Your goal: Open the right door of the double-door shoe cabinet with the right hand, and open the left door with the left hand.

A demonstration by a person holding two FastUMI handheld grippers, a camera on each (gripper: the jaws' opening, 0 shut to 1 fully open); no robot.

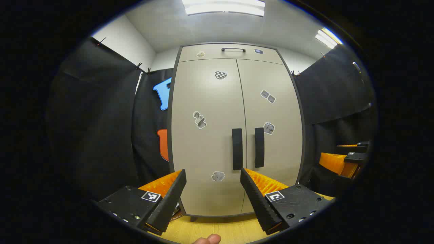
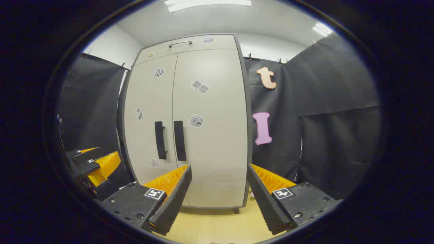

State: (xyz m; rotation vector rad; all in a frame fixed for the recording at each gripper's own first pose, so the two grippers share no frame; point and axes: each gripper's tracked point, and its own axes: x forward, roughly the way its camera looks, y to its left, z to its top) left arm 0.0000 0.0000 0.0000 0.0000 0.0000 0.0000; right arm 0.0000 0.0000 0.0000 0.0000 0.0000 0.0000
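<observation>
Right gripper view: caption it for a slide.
Open right gripper faces the closed shoe cabinet, short of the right door handle; left gripper waits alongside.

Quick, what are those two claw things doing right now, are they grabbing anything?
Left gripper: open, holding nothing.
Right gripper: open, holding nothing.

stickers (image 1: 200,120) on the cabinet (image 1: 206,149) doors too small to make out. left gripper (image 1: 213,176) covers the cabinet's lower corners, and the frame edge cuts off a fingertip (image 1: 208,239) at the bottom. right gripper (image 1: 352,156) sits half cut off at the far edge.
</observation>
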